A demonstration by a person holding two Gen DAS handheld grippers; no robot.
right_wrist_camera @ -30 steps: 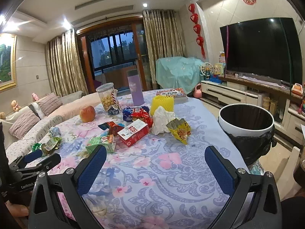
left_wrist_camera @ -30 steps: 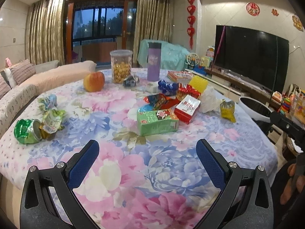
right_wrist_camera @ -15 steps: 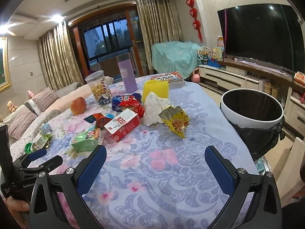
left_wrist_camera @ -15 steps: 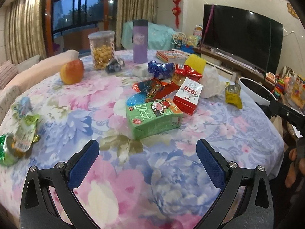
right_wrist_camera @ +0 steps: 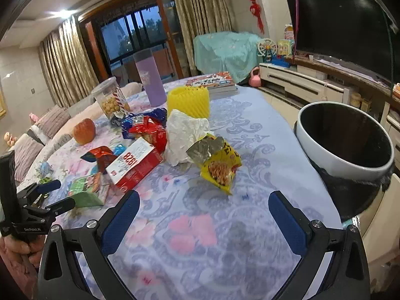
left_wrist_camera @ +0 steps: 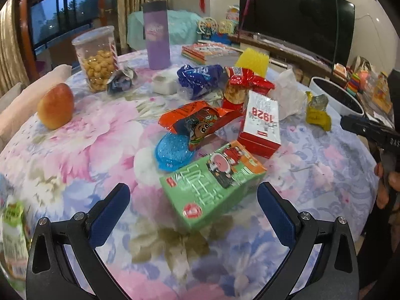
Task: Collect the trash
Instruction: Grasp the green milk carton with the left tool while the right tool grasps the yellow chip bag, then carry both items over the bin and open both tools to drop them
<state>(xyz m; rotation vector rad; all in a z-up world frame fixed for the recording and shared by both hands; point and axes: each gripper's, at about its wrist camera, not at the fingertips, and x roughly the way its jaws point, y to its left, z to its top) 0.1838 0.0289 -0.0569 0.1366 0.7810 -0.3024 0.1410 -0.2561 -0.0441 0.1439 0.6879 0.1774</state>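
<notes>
While the left tongs stand wide apart and empty just above the flowered worktop, a green carton lies on its side between their blue pads, touching neither. Just behind the carton sit a blue plastic lid, an orange snack wrapper and a red-and-white box marked 1928. The right tongs are likewise spread wide and hold nothing, hovering over a bare stretch of cloth. Ahead of them lie a yellow snack bag and crumpled white paper, touching each other. A white-rimmed trash bin with a black liner stands just beside the worktop's right edge.
</notes>
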